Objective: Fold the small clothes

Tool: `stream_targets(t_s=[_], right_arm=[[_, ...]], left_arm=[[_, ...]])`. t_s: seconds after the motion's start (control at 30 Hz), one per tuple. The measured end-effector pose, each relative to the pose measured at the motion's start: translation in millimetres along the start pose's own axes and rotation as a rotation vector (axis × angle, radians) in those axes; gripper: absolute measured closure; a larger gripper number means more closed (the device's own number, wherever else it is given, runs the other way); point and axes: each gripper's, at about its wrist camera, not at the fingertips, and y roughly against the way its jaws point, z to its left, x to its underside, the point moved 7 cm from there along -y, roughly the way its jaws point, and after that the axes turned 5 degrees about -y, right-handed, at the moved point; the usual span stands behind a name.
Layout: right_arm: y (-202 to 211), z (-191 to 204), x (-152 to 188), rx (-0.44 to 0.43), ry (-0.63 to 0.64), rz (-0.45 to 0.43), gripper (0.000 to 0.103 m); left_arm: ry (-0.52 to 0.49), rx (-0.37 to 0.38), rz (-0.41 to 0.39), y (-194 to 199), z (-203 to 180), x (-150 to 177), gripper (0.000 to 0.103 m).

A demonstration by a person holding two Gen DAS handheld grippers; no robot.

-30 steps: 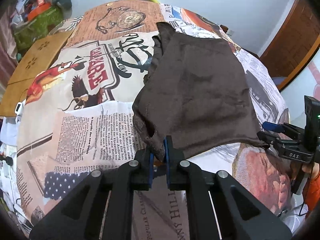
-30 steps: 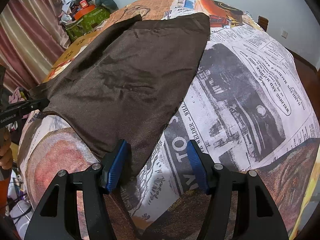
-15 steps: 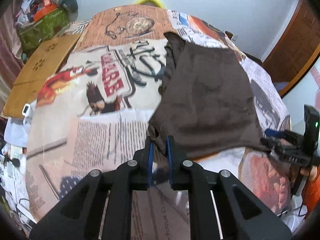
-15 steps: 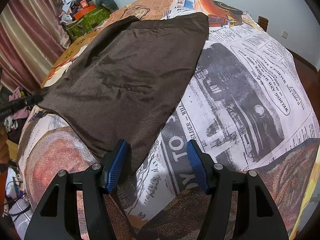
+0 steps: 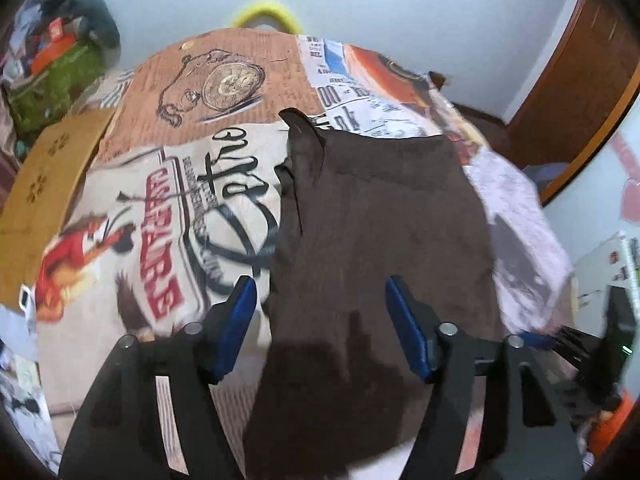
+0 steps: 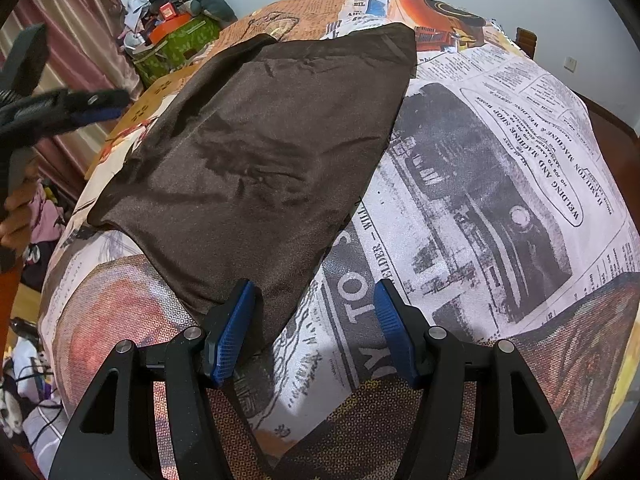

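Note:
A dark brown cloth (image 5: 380, 220) lies spread flat on the newspaper-print cover (image 6: 500, 180), with a narrow fold along its left edge. My left gripper (image 5: 320, 328) hovers over the cloth's near part. Its jaws are opening, the fabric lies loose beneath them, and the blue pads do not press on it. In the right wrist view the cloth (image 6: 260, 152) reaches down to my right gripper (image 6: 316, 328), which stands open; the near corner lies beside its left pad (image 6: 232, 332). The left gripper (image 6: 80, 108) also shows at that view's left edge, in a hand.
A green box (image 6: 176, 48) piled with clutter stands at the far left beside a striped curtain (image 6: 72, 20). Flat cardboard (image 5: 44, 184) lies left of the cover. A yellow object (image 5: 264, 16) sits behind the far edge, and a wooden door (image 5: 580, 80) is at the right.
My left gripper has let go of the cloth's near left edge, opened its jaws and shifted right over the cloth, which now lies flat. The right gripper has not moved.

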Motion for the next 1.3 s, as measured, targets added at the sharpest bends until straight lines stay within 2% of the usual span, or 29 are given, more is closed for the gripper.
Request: stream_targets(t_s=[0.17,0.23,0.47,0.53,0.67,0.87,1.07,1.17,1.3], right_arm=[[0,-1,0,-0.005,-0.002,0.0,0.045],[0,-2,0,-0.009,-0.002,0.0,0.045],[-1,-3,0,-0.017,-0.005,-0.003,0.044],[-1,-3,0,-0.016,-0.003,-0.003,0.044],[-1,-2,0,-0.006,0.0,-0.006,0.045],[6,-4,-2,0.005,-0.044,-0.008,0.045],[20,1,-5,-0.009,-0.062,-0.042,0.045],[14,5,-6,-0.015,-0.066,-0.021,0.045],[1,10,-3,-0.013,-0.038,0.01,0.045]], left_arm=[[-0.01,-0.043,0.087,-50,3,-10,0.037],[-0.001,-0.074,0.092,-57,10,-11,0.037],[0.059,-0.235,0.047,-37,65,-12,0.037],[0.063,-0.25,0.041,-26,76,-7,0.037],[0.05,-0.215,0.037,-5,77,12,0.037],[-0.005,-0.141,0.053,18,53,54,0.036],[0.054,0.038,0.114,14,30,88,0.033],[0.043,0.049,0.141,4,23,99,0.033],[0.02,0.061,0.132,4,15,106,0.035]])
